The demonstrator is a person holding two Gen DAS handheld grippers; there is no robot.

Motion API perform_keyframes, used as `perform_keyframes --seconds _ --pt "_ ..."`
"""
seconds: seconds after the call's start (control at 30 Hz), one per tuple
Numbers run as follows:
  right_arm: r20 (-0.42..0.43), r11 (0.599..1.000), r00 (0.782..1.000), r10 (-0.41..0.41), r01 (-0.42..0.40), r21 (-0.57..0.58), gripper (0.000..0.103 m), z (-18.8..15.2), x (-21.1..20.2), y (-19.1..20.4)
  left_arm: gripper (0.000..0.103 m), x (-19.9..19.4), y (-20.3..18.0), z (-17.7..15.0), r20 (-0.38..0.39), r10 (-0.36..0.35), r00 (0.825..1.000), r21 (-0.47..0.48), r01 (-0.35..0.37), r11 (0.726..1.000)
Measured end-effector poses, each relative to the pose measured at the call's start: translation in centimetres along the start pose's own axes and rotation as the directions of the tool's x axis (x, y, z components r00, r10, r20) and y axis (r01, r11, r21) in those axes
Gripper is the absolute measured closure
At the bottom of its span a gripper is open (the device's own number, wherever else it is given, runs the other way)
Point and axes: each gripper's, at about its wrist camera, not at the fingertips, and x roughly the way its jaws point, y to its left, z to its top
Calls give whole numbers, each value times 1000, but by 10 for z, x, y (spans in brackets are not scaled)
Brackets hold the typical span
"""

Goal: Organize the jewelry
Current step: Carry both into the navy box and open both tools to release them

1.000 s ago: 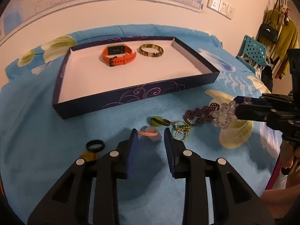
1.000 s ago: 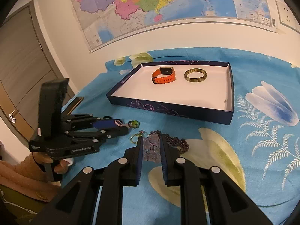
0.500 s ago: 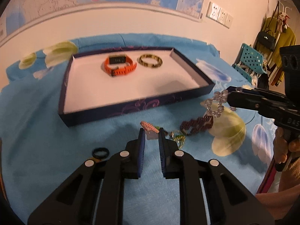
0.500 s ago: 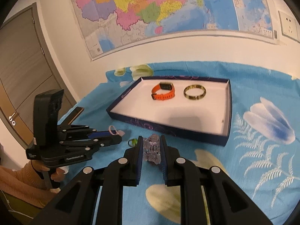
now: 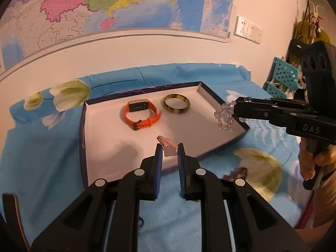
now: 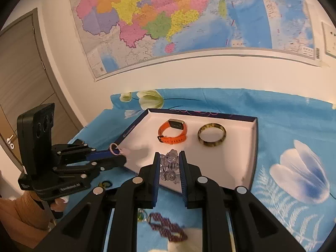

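Left gripper point(image 5: 169, 147) clamped on pink beaded ring point(image 5: 167, 141); right gripper point(image 6: 169, 157) clamped on clear crystal bracelet point(image 6: 169, 166). Both over tray point(image 5: 82, 138), frame centre.

The letters "DAS" stand in pale print on the black body of the right hand-held gripper point(image 5: 233, 113), at the right edge of the left wrist view. A line of small white print runs along the lower body of the left hand-held gripper point(image 6: 124, 157), at lower left of the right wrist view; it is too small to read. The wall map point(image 6: 189, 16) carries place labels and a barcode at its lower right corner, none legible. The watch point(image 5: 141, 114) face shows faint marks, unreadable.
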Motion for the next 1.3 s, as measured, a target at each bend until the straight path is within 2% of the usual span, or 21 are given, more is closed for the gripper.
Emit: perform_keyframes --seconds 0.2,0.57,0.73,0.9,1.0,1.07,1.2,1.3 --pt "-24 1000 1000 16 -15 22 87 16 29 -9 88 26 8 13 -30 24 999 0 -24 1000" --pt "-102 993 993 53 -41 110 87 24 80 -34 88 69 14 24 -114 35 993 7 -34 999" --pt "-128 992 992 18 -3 124 87 23 90 -45 88 87 16 25 -151 35 988 -10 -37 999" --pt "-142 991 987 -76 90 101 86 24 94 -49 86 102 19 26 -185 36 982 -22 -40 999" --pt "-131 987 984 -122 135 93 84 24 89 -51 80 104 20 28 -184 31 982 -32 -38 999" --pt "-120 985 983 -137 148 92 76 24 85 -52 76 100 20 27 -176 26 984 -34 -33 999" --pt "-98 984 984 -148 156 81 75 20 71 -50 66 83 22 26 -133 36 990 -43 -42 998" --pt "-81 985 986 -144 150 81 75 17 58 -47 63 64 27 25 -91 32 995 -62 -38 997"
